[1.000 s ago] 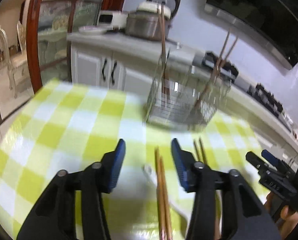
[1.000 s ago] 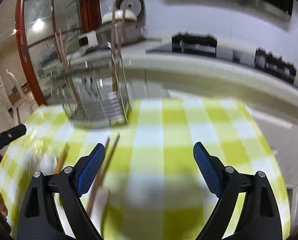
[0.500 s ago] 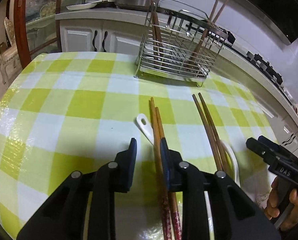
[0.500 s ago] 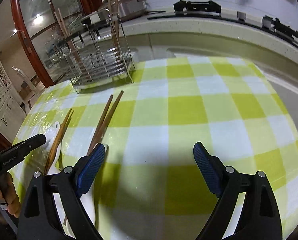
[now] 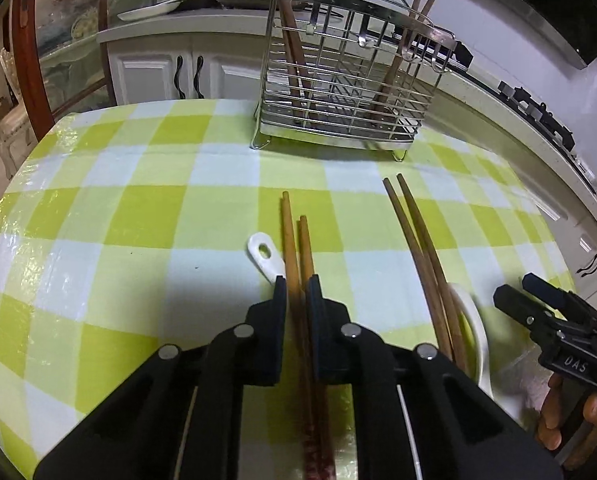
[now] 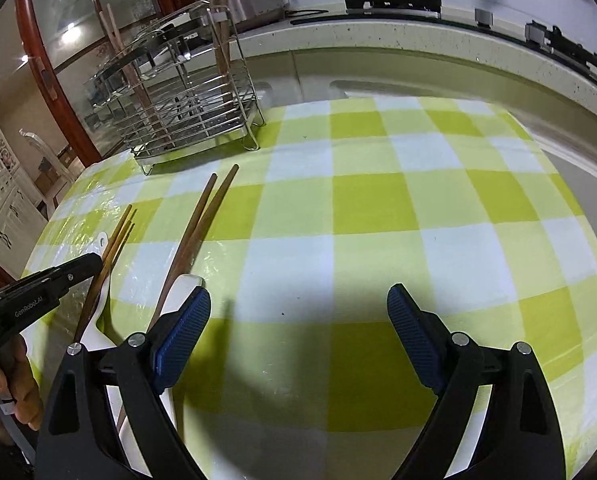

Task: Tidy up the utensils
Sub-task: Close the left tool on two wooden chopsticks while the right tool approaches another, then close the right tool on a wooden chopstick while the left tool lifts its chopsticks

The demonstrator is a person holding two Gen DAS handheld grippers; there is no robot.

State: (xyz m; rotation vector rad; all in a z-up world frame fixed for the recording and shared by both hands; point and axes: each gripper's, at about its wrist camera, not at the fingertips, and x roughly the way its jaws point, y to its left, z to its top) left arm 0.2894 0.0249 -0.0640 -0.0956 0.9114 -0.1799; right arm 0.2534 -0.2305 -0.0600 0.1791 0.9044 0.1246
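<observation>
The left gripper is clamping a pair of light wooden chopsticks lying on the green-and-white checked tablecloth, beside a white ceramic spoon. The right gripper is hovering with jaws wide apart. A steel wire utensil rack is standing beyond, holding upright chopsticks.

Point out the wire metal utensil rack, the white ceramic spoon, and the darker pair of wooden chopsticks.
Wire metal utensil rack (image 5: 338, 92), left wrist view, on its front grid.
White ceramic spoon (image 5: 263, 254), left wrist view, on its handle near the hole.
Darker pair of wooden chopsticks (image 6: 200, 220), right wrist view, on the shafts' upper half.
</observation>
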